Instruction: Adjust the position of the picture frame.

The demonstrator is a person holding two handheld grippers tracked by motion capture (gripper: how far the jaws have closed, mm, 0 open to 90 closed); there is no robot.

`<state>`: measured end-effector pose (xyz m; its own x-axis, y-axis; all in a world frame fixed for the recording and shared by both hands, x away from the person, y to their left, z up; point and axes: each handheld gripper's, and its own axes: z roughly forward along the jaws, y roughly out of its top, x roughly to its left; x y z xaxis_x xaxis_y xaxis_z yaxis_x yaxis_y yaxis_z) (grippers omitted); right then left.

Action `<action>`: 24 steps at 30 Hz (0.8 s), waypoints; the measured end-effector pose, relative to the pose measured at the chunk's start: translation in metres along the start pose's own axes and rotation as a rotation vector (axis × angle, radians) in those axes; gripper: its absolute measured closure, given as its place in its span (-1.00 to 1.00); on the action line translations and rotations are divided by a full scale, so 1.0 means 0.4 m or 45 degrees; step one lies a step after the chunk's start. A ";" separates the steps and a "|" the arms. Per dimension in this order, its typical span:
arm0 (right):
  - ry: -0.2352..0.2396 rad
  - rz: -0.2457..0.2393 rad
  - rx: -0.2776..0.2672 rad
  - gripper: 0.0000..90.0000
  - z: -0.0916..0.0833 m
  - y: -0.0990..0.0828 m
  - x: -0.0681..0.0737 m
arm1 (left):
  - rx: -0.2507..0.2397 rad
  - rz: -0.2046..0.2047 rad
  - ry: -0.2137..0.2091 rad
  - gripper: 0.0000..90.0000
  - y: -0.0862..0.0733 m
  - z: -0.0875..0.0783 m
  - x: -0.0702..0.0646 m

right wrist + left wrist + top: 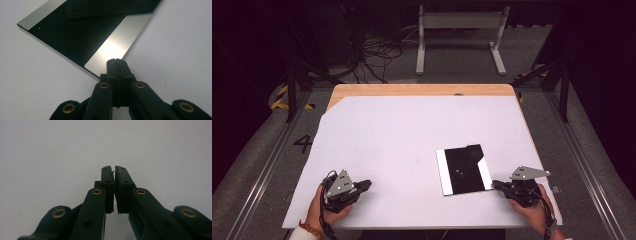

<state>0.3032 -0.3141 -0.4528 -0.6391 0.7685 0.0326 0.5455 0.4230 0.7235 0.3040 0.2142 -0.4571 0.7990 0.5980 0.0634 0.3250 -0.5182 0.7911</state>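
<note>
Near table's front edge, both grippers' fingers closed, empty, mirror plate (463, 170) top cropped by right gripper (116, 60) view

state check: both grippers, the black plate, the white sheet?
left gripper: shut, nothing between the jaws, low over bare white sheet.
right gripper: shut, empty, tips at the near corner of the black plate; contact unclear.
black plate: lying flat on the sheet, glossy, pale strips along two sides, not gripped.
white sheet: flat, covering most of the wooden table.
</note>
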 end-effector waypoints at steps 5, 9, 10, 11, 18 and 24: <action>0.008 -0.004 0.006 1.00 0.003 0.003 0.010 | 0.010 0.007 -0.002 0.90 0.002 0.001 -0.005; 0.027 -0.003 -0.003 1.00 0.005 0.002 0.012 | 0.012 0.008 -0.001 0.90 0.002 0.002 -0.005; 0.027 -0.008 -0.002 1.00 0.006 0.002 0.014 | 0.013 0.007 -0.003 0.90 0.002 0.002 -0.005; 0.029 -0.011 -0.002 1.00 0.006 0.003 0.016 | 0.012 0.008 -0.006 0.90 0.002 0.003 -0.005; 0.060 -0.021 -0.004 1.00 0.014 0.006 0.030 | 0.023 0.015 -0.019 0.88 0.007 0.009 -0.012; 0.091 -0.048 -0.004 1.00 0.025 0.014 0.055 | 0.042 0.037 -0.074 0.89 0.021 0.032 -0.028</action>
<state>0.2978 -0.2901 -0.4551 -0.6963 0.7157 0.0548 0.5189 0.4491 0.7274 0.3042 0.1951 -0.4590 0.8362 0.5461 0.0501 0.3167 -0.5554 0.7689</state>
